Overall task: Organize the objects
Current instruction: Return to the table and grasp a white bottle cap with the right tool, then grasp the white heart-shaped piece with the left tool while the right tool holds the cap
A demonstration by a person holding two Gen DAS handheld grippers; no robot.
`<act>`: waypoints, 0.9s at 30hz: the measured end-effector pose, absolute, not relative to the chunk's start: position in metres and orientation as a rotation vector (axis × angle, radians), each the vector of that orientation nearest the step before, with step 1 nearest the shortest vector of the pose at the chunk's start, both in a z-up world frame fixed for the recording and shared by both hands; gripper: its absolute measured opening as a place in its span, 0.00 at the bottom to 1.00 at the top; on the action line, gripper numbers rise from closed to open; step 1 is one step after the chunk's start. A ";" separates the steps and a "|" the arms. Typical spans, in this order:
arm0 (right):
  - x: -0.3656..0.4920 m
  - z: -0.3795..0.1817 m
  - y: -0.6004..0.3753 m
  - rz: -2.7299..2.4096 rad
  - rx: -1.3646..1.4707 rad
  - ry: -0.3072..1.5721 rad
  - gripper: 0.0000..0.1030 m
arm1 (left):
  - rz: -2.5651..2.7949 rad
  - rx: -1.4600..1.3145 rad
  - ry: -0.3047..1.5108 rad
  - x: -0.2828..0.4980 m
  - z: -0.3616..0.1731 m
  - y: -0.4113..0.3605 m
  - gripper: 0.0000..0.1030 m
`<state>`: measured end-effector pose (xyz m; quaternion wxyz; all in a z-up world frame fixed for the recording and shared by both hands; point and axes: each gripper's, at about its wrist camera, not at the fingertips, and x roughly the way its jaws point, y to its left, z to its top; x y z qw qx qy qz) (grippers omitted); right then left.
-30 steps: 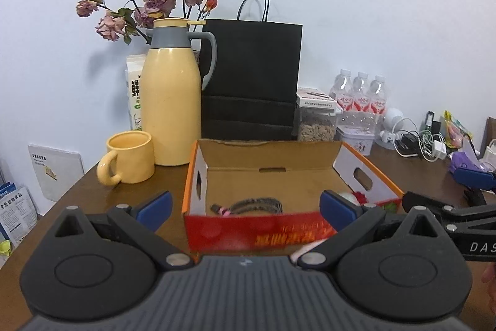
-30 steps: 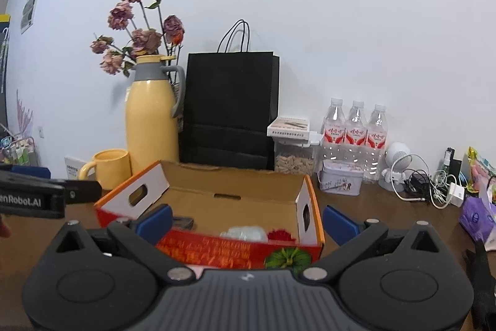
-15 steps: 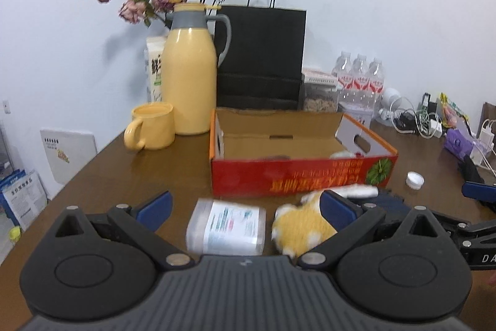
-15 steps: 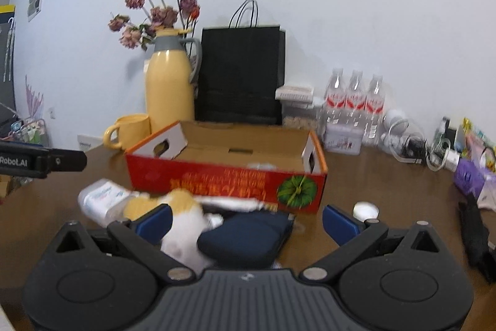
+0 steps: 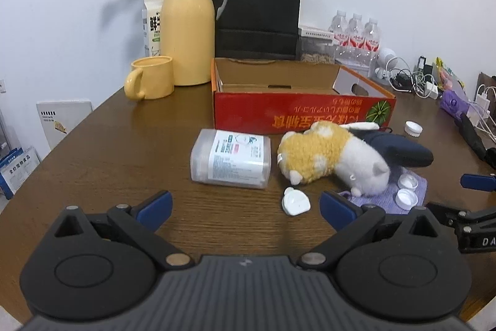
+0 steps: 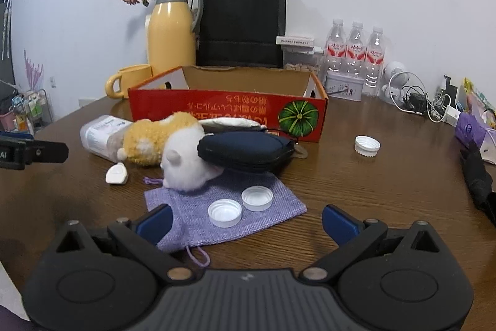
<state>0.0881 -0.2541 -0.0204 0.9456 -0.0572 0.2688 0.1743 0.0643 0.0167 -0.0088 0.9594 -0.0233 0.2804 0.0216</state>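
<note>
A red cardboard box point(image 5: 303, 110) point(image 6: 229, 110) stands open on the brown table. In front of it lie a clear plastic container point(image 5: 231, 158) point(image 6: 99, 132), an orange-and-white plush toy point(image 5: 331, 158) point(image 6: 167, 145), a navy pouch point(image 5: 396, 148) point(image 6: 245, 151), a small white case point(image 5: 295, 201) point(image 6: 116, 174), and a purple cloth bag point(image 6: 223, 213) point(image 5: 387, 197) carrying two white caps point(image 6: 238, 203). My left gripper point(image 5: 245, 207) is open, near the container and the case. My right gripper point(image 6: 246, 221) is open over the purple bag.
A yellow jug point(image 5: 189, 27) with dried flowers, a yellow mug point(image 5: 152, 78), a black paper bag point(image 5: 257, 11) and water bottles point(image 6: 356, 51) line the back. A loose white cap point(image 6: 367, 145) lies right of the box. Cables point(image 6: 427, 104) crowd the right edge.
Both grippers have pulled back from over the box toward the table's near edge. The container, plush toy, pouch and purple bag in front of the box have come into view.
</note>
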 end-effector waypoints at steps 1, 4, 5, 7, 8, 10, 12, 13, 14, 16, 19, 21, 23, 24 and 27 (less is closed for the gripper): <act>0.090 -0.021 -0.253 0.358 -0.115 0.547 0.91 | 0.045 -0.048 0.570 0.065 -0.009 0.016 1.00; 0.094 -0.023 -0.249 0.382 -0.116 0.555 0.78 | 0.046 -0.051 0.574 0.065 -0.010 0.017 1.00; 0.097 -0.024 -0.246 0.390 -0.120 0.564 0.76 | 0.046 -0.052 0.575 0.065 -0.011 0.017 1.00; 0.102 -0.029 -0.241 0.403 -0.124 0.585 0.65 | 0.047 -0.054 0.578 0.066 -0.012 0.018 1.00; 0.105 -0.031 -0.239 0.412 -0.116 0.600 0.63 | 0.046 -0.055 0.580 0.066 -0.012 0.018 1.00; 0.112 -0.035 -0.235 0.420 -0.090 0.628 0.53 | 0.045 -0.056 0.584 0.066 -0.013 0.018 1.00; 0.117 -0.038 -0.230 0.416 -0.091 0.637 0.46 | 0.044 -0.056 0.587 0.067 -0.014 0.018 1.00; 0.118 -0.040 -0.228 0.409 -0.096 0.636 0.41 | 0.042 -0.057 0.589 0.067 -0.014 0.018 1.00; 0.118 -0.040 -0.226 0.403 -0.101 0.633 0.38 | 0.041 -0.057 0.590 0.067 -0.014 0.018 1.00; 0.118 -0.041 -0.224 0.403 -0.107 0.623 0.27 | 0.041 -0.058 0.591 0.068 -0.015 0.018 1.00; 0.115 -0.041 -0.226 0.402 -0.101 0.602 0.27 | 0.042 -0.058 0.592 0.068 -0.015 0.017 1.00; 0.113 -0.040 -0.227 0.397 -0.104 0.584 0.27 | 0.044 -0.057 0.593 0.068 -0.016 0.017 1.00; 0.112 -0.040 -0.228 0.396 -0.103 0.570 0.27 | 0.042 -0.055 0.599 0.069 -0.017 0.016 1.00; 0.111 -0.039 -0.229 0.396 -0.102 0.561 0.27 | 0.041 -0.054 0.602 0.069 -0.018 0.016 1.00; 0.107 -0.034 -0.229 0.387 -0.106 0.517 0.27 | 0.038 -0.051 0.612 0.072 -0.021 0.013 1.00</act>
